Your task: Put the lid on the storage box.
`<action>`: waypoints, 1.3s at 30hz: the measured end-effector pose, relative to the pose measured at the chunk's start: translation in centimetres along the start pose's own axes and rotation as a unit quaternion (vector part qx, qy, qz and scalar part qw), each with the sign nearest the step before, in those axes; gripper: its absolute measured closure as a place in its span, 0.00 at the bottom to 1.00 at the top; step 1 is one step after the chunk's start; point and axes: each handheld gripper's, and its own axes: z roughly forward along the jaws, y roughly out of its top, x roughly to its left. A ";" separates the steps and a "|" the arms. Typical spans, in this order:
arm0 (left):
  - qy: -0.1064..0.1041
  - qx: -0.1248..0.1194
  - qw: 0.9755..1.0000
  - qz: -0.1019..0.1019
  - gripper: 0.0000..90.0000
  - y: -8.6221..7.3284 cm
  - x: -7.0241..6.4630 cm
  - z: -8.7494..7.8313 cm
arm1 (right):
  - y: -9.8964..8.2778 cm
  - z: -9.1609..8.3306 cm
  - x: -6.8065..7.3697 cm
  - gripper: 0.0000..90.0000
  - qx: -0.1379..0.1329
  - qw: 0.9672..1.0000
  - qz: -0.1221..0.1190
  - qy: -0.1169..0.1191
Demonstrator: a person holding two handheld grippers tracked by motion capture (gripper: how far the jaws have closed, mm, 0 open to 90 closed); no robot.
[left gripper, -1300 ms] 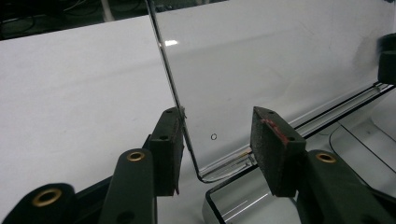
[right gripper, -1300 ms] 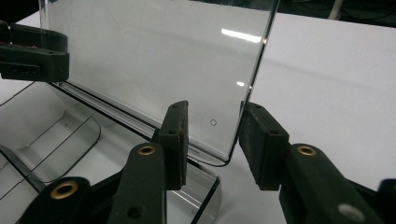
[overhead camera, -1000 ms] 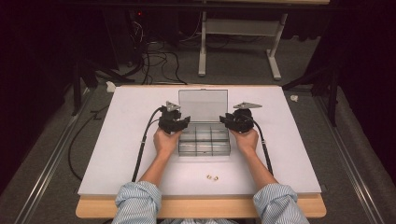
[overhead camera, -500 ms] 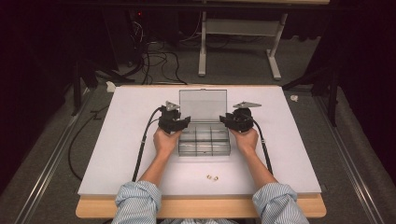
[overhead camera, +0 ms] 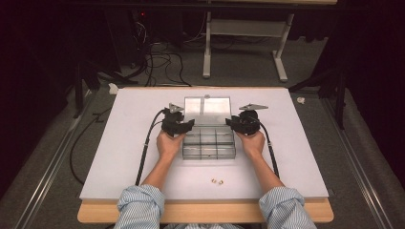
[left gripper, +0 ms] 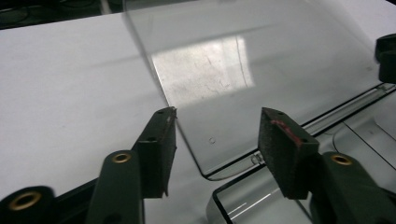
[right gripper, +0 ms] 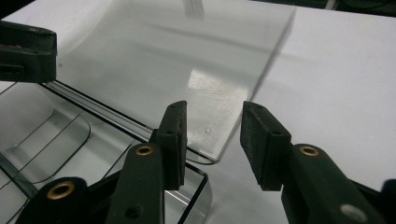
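Listing by view, high view first: clear compartment box [overhead camera: 209, 141] on the white desk [overhead camera: 119, 143], lid [overhead camera: 207, 109] laid open and flat on the far side. Left tool [overhead camera: 190, 125] at the box's left far corner, right tool [overhead camera: 229, 122] at the right far corner, each held in a hand, tips pointing inward toward the hinge line. Two small brass-coloured pieces [overhead camera: 217, 181] on the desk, nearer the person than both tools, well apart from the box. Black cables trail back from each tool along the forearms.

Left gripper view: left tool [left gripper: 217, 140], jaws parted, having just been opening. Lid corner [left gripper: 210, 154] lies between and below the two pads, touched by neither. Right pad carries a red smear at its top edge. Box rim [left gripper: 233, 205] just below the tips. Part of the other tool at the right edge, beyond the lid.

Right gripper view: right tool [right gripper: 214, 140], jaws parted, gap steady. Opposite lid corner [right gripper: 212, 144] sits in the gap, just ahead of the left pad; no pad presses on it. Box compartments [right gripper: 56, 135] to the left of the tips, bare desk to the right. Other tool at the upper left edge, across the lid.
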 end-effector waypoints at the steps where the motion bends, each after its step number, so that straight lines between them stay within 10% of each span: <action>1: -0.002 0.000 1.000 0.002 0.53 0.0 -0.1 0.0 | 0.0 0.1 0.1 0.69 0.003 1.000 -0.001 0.000; 39: -0.016 -0.018 1.000 0.019 0.47 -1.1 -0.2 -3.7 | -0.3 -2.4 1.0 0.65 -0.004 1.000 0.000 0.018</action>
